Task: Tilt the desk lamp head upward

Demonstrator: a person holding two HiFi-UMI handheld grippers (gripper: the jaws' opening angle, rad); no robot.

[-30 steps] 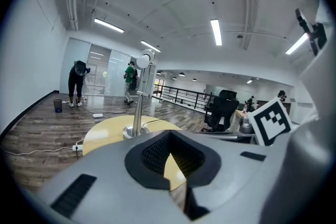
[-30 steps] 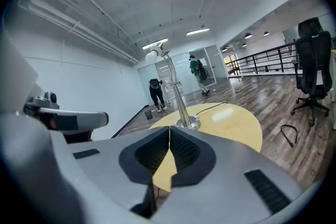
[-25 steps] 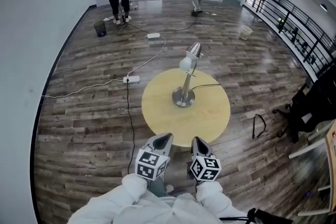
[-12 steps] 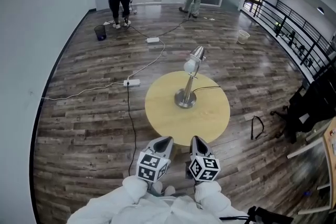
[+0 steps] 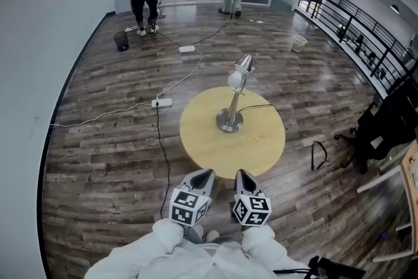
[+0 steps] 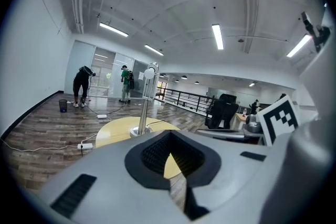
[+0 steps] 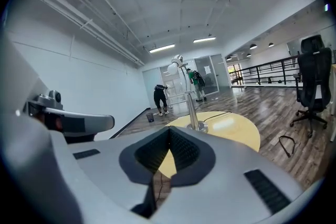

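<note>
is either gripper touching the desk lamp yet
No, in the head view the left gripper and right gripper hover at the near edge of the round table, well short of the desk lamp.

Head view looks down, gripper views level; all share the lamp (image 5: 234,100)

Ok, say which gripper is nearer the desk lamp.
Right, narrowly. The right gripper is almost in line with the desk lamp, at the near edge of the table; the left gripper is beside it, further left.
</note>
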